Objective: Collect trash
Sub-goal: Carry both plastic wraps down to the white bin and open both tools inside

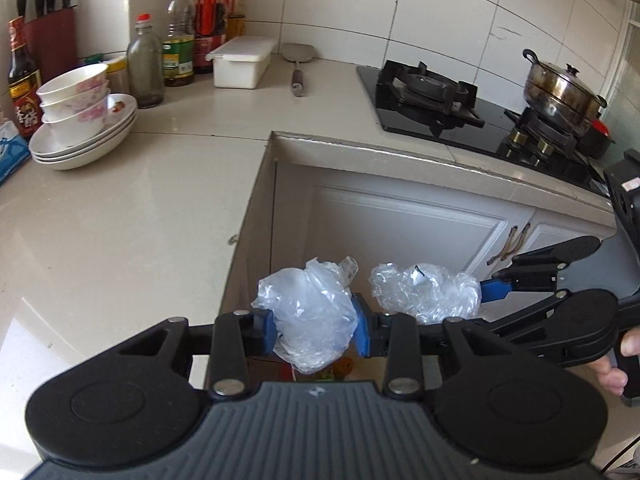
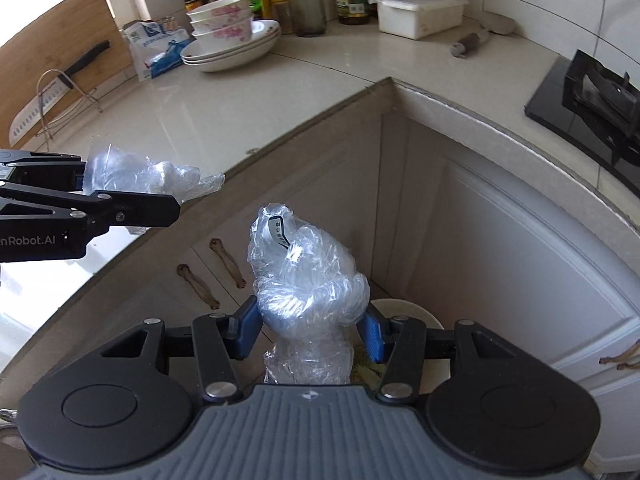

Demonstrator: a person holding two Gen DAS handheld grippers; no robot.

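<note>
My left gripper (image 1: pixel 316 328) is shut on a crumpled clear plastic bag (image 1: pixel 310 316), its blue pads pressing both sides, just past the inner corner of the counter. My right gripper (image 2: pixel 308 330) is shut on a second crumpled clear plastic wad (image 2: pixel 308 284) bearing a small printed label. Below that wad a round pale bin (image 2: pixel 416 312) shows on the floor by the cabinets. In the left wrist view the right gripper (image 1: pixel 490 290) reaches in from the right with its wad (image 1: pixel 424 288). The right wrist view has the left gripper (image 2: pixel 86 184) and its bag (image 2: pixel 140 178) at the left edge.
The L-shaped beige counter (image 1: pixel 120 220) carries stacked bowls on plates (image 1: pixel 80 120), bottles (image 1: pixel 178 40), a white lidded box (image 1: pixel 242 62) and a spatula (image 1: pixel 298 64). A gas hob (image 1: pixel 432 100) with a steel pot (image 1: pixel 560 92) lies to the right. White cabinet doors (image 2: pixel 500 260) stand below.
</note>
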